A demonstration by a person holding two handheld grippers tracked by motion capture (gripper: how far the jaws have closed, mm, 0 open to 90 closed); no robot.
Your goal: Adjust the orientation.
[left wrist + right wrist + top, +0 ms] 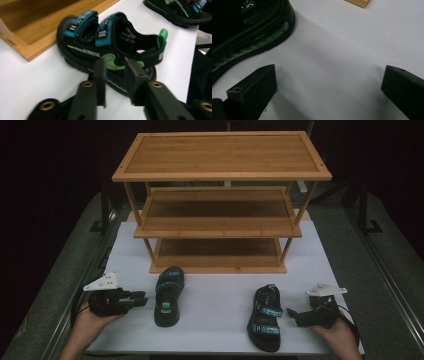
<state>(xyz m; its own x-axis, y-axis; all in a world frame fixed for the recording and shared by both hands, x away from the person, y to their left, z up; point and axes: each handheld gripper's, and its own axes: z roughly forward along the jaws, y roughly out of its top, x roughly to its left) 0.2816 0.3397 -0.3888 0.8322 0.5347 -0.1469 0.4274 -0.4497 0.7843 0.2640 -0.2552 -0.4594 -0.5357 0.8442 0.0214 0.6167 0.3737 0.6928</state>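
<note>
Two black sandals with teal straps and green tabs lie on the white sheet in front of a wooden rack. The left sandal (167,295) (110,42) lies with its heel towards me. My left gripper (142,298) (115,72) is just left of it and aims at its side, jaws a narrow gap apart with nothing between them. The right sandal (265,317) (249,37) lies near the front edge. Just right of it, my right gripper (291,314) (329,75) hangs low over the sheet, jaws wide apart and empty.
A three-tier wooden shoe rack (220,155) (30,30) stands at the back of the white sheet (215,285), all its shelves bare. Its bottom corner (359,2) is just ahead of my right gripper. Dark floor and metal rails (385,265) flank the table.
</note>
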